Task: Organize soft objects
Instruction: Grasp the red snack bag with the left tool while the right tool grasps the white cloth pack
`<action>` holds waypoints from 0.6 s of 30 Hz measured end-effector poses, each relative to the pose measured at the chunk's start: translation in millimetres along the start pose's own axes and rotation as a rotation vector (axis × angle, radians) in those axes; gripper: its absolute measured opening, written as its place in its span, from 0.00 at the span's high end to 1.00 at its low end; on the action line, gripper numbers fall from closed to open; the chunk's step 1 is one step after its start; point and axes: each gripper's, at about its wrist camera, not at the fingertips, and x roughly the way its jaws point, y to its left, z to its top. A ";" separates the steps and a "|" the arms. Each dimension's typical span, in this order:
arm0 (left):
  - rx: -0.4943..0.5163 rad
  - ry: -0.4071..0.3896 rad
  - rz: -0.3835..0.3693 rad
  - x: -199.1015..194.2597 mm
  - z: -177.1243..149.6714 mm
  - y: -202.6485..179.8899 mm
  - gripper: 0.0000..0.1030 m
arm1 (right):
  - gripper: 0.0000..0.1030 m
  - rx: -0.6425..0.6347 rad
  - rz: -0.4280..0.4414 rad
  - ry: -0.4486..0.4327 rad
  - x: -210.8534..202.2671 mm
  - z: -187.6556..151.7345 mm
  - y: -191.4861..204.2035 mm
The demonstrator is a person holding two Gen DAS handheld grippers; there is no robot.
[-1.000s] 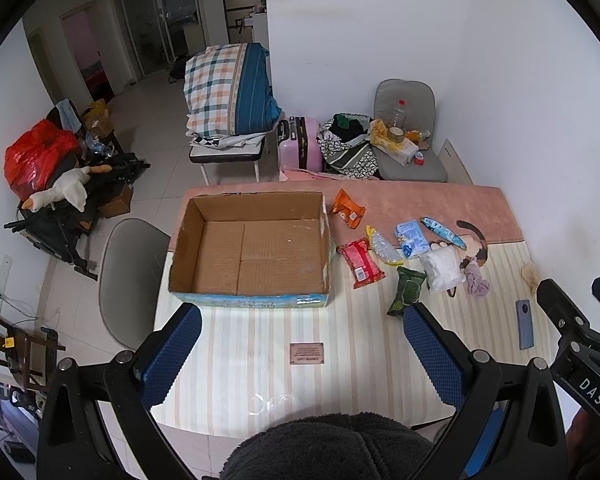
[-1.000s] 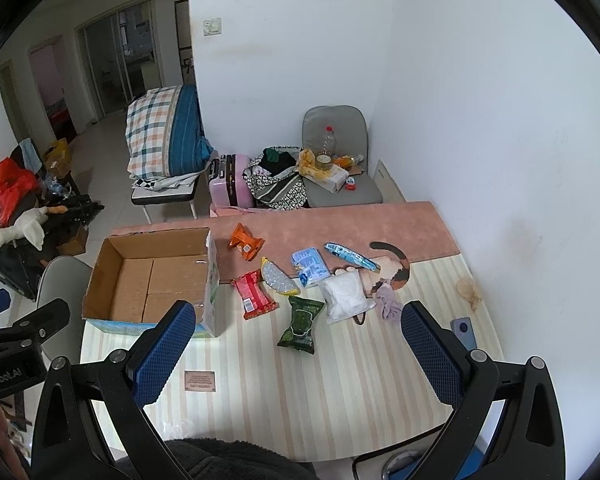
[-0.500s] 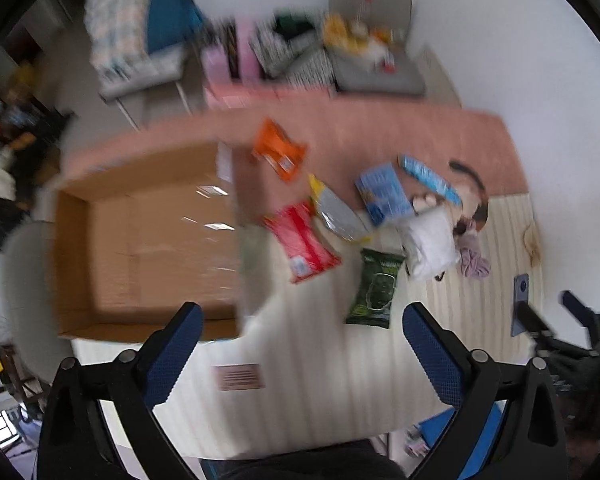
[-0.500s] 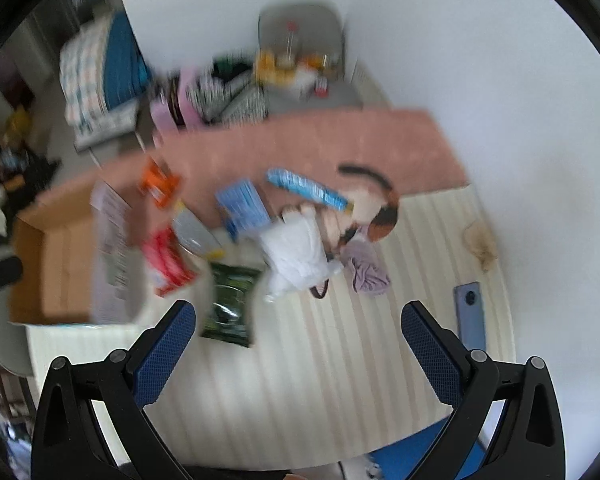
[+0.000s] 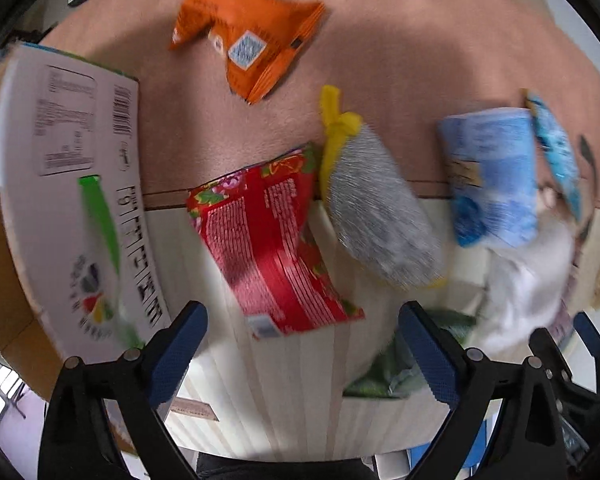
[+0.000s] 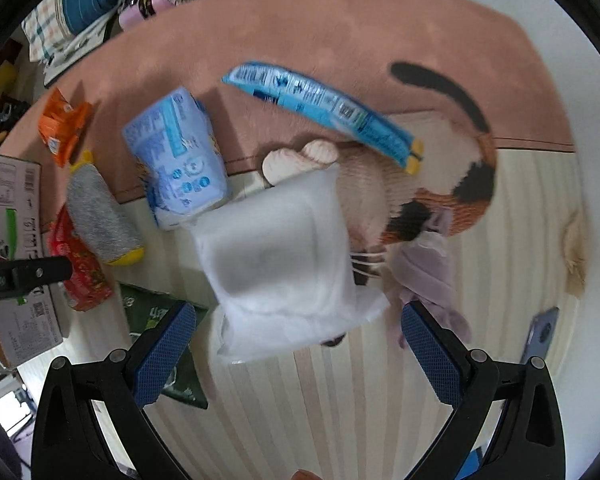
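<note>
My left gripper [image 5: 300, 320] points steeply down over the near end of a red snack packet [image 5: 272, 248]. Its jaws are closing, wide apart, and the pads touch nothing. Beside the packet lie a silver pouch with yellow ends [image 5: 376, 216], an orange packet [image 5: 252, 40] and a light blue tissue pack [image 5: 492, 176]. My right gripper [image 6: 298, 320] hangs open, straight down over a white soft pack [image 6: 284, 256]. Around it lie a long blue packet [image 6: 324, 108], a lilac cloth [image 6: 424, 276] and a green packet [image 6: 156, 312].
An open cardboard box [image 5: 72, 200] stands at the left, close to the red packet. A pink mat [image 6: 340, 20] covers the far half of the striped table. A phone [image 6: 540, 332] lies near the right edge. Chairs and bags crowd the floor beyond.
Both grippers have dropped from high above the table and tipped downward. The packets now fill both views, blurred by the motion. Nothing has been taken hold of.
</note>
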 end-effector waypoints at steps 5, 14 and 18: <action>-0.018 0.042 0.029 28.4 1.5 2.7 0.28 | 0.00 -0.016 0.023 0.039 23.8 6.8 0.2; -0.028 -0.021 0.045 42.4 -23.3 18.0 0.55 | 0.02 -0.033 0.037 0.118 69.0 19.6 3.4; 0.006 -0.072 0.071 28.2 -49.6 21.6 0.57 | 0.24 0.010 0.060 0.107 75.5 19.8 2.0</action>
